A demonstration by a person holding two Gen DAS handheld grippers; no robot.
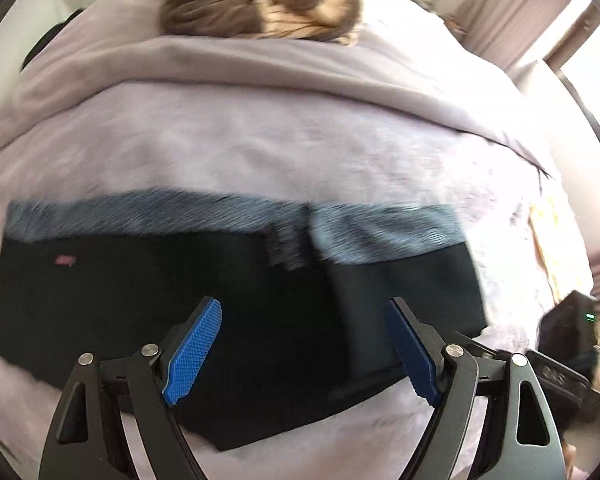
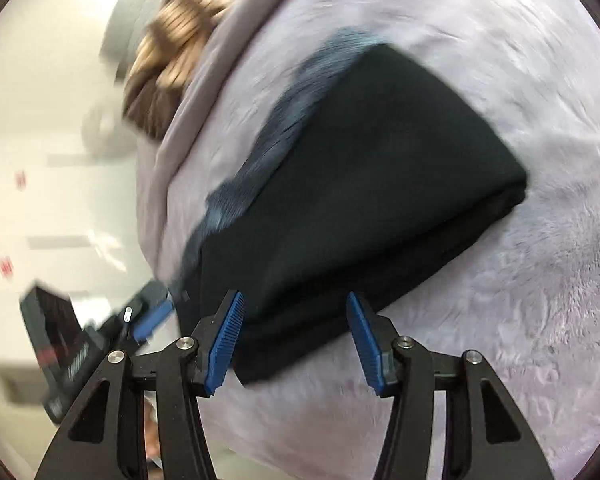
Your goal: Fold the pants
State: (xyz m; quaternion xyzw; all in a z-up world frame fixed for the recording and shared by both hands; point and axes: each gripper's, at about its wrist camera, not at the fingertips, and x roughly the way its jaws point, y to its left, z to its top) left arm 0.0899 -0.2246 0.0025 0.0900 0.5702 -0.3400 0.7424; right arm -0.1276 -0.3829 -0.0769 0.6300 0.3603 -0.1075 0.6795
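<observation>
Black pants (image 1: 204, 300) with fuzzy grey-blue lining are laid folded on plush lilac blanket (image 1: 260, 152); left gripper (image 1: 304, 344) and right gripper (image 2: 296, 332) are held apart-jawed, nothing clamped.

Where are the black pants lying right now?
The black pants lie folded on the lilac fleece blanket, just beyond both grippers' open jaws, fuzzy blue-grey lining toward the brown plush toy.

The pants (image 1: 180, 304) are black with a grey-blue fuzzy lining showing along their far edge. They lie flat on the lilac fleece blanket (image 1: 260, 148), folded into a wide band running left to right, several layers thick. A small red mark sits near the left end.
</observation>
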